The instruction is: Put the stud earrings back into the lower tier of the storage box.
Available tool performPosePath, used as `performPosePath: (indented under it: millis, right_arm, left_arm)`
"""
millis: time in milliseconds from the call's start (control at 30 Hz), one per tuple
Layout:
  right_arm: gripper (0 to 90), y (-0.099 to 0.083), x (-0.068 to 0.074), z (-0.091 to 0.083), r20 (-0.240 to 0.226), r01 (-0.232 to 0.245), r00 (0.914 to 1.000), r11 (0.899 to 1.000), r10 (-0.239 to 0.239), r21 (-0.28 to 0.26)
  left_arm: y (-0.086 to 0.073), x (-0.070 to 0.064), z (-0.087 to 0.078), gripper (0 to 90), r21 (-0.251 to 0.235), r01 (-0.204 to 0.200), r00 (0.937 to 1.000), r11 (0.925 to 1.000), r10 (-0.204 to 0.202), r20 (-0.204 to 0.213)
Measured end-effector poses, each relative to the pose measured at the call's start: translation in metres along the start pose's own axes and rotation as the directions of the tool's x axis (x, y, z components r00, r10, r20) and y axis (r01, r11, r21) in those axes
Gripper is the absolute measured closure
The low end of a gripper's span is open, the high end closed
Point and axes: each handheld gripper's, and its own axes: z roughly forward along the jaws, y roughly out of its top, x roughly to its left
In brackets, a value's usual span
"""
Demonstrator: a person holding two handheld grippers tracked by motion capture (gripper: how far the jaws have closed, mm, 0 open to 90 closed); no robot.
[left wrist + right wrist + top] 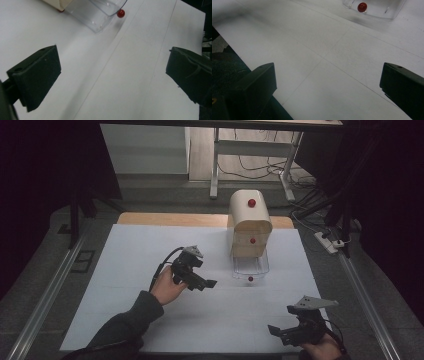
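A cream storage box with red knobs stands at the back of the white table. Its clear bottom drawer is pulled out toward me, with a red knob on its front. My left gripper hovers left of the drawer, open and holding nothing. In the left gripper view the drawer and knob lie beyond the wide-apart jaws of the left gripper. My right gripper is open near the front right edge. The right gripper view has the knob far ahead of the right gripper.
A white sheet covers the table, with a wooden strip at the back. The table's edge and dark floor show at the left of the right gripper view. A desk frame, cables and a power strip lie beyond.
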Motion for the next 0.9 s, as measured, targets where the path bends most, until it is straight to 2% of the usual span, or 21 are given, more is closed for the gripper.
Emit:
performPosePath:
  millis: [133,233,333,633,900]
  right_arm:
    - [0.3,0.0,0.0,0.0,-0.005,-0.004,1.0,1.0,0.004,-0.004]
    - [0.3,0.0,0.0,0.0,-0.005,0.005,1.0,1.0,-0.005,-0.009]
    - [0.3,0.0,0.001,-0.001,-0.007,0.006,1.0,1.0,-0.006,-0.01]
    - [0.3,0.0,0.0,-0.002,-0.018,0.007,0.9998,1.0,-0.008,-0.021]
    - [0.1,0.0,0.0,-0.002,-0.026,0.006,0.9996,1.0,-0.007,-0.025]
  left_arm:
    - [-0.016,0.001,-0.009,0.0,0.004,0.008,1.0,1.0,-0.008,0.0]
    - [-0.027,0.002,-0.015,0.0,0.017,0.018,0.9997,0.9997,-0.018,0.017]
    - [-0.036,0.0,-0.02,0.0,0.028,0.014,0.9999,0.9995,-0.015,0.008]
    - [-0.061,-0.004,-0.048,0.0,0.019,0.061,0.998,0.998,-0.061,0.019]
    - [-0.095,-0.006,-0.078,0.0,0.009,0.111,0.9935,0.9938,-0.11,-0.026]
